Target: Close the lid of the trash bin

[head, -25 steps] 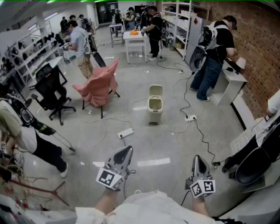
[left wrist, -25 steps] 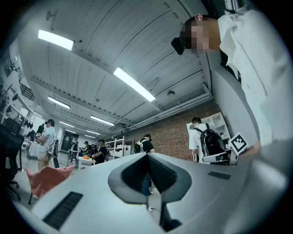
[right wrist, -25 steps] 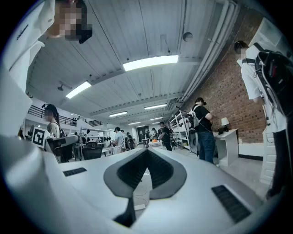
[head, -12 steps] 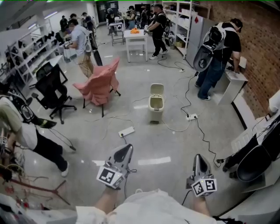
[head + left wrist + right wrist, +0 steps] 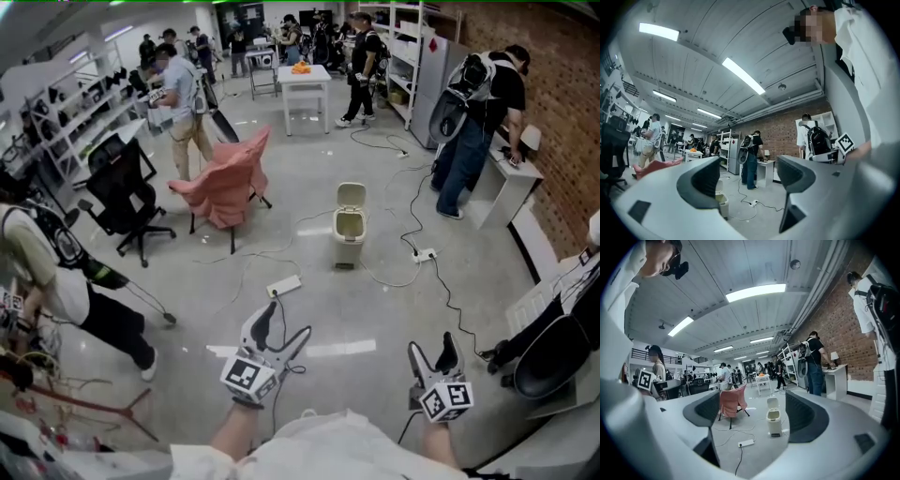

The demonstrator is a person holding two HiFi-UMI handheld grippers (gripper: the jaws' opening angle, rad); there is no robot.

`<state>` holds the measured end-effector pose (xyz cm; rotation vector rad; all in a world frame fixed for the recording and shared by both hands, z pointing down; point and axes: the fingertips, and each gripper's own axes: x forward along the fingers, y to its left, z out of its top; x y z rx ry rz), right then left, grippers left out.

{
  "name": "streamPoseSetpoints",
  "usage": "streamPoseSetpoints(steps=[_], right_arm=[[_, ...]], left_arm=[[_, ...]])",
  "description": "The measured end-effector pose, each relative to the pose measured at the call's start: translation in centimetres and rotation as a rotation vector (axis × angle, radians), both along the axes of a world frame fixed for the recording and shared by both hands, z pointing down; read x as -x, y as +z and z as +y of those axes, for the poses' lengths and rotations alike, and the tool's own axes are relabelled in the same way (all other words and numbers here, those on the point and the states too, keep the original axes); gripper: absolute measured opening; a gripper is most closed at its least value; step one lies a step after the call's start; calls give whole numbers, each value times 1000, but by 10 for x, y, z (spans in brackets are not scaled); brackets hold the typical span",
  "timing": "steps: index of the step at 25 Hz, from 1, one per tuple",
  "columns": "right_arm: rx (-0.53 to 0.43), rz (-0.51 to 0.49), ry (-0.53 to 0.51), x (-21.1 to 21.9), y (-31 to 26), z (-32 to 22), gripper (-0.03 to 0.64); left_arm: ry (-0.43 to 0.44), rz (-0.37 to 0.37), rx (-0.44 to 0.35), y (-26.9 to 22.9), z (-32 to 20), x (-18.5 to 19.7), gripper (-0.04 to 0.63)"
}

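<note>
- The trash bin (image 5: 349,236) stands on the floor (image 5: 375,319) well ahead of us, near the middle of the room. A pink-draped chair (image 5: 223,178) is off to its left and a power strip (image 5: 283,285) lies on the floor between it and us.
- Its lid (image 5: 351,195) stands upright at the back of the open mouth, so by our reckoning the closing has not begun.
- Our left gripper (image 5: 284,321) has just been opening its jaws. They stand wide apart with nothing between them.
- Our right gripper (image 5: 432,345) has likewise just been opening and holds nothing. In its own view the bin shows far off through the gap.
- Both grippers are well apart from the bin, so we judge that the approach comes first.
- We take the bin for light, stiff plastic with a thin lid hinged at the rear. The lid should swing down with little force.
- We would press on the lid's free top edge, or on its back face near that edge, and tip it forward.
- A grip seems hardly needed, and a pinch on the thin rim might slip.
- The floor looks smooth and glossy, so a hard shove could slide or tip so light a bin. We would push downward rather than sideways.
</note>
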<state>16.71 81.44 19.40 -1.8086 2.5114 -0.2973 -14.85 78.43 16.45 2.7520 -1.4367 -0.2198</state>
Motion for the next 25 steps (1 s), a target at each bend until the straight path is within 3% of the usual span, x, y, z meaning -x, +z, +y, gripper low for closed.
streamPoseSetpoints(steps=[4, 9, 25], right_arm=[[13, 11, 10, 8, 5, -7, 485], [27, 23, 1, 29, 10, -11, 523], [73, 0, -41, 50, 29, -50, 541]], left_arm=[[-14, -4, 18, 8, -8, 10, 410], [10, -2, 46, 16, -12, 26, 420], [49, -4, 63, 23, -55, 20, 420]])
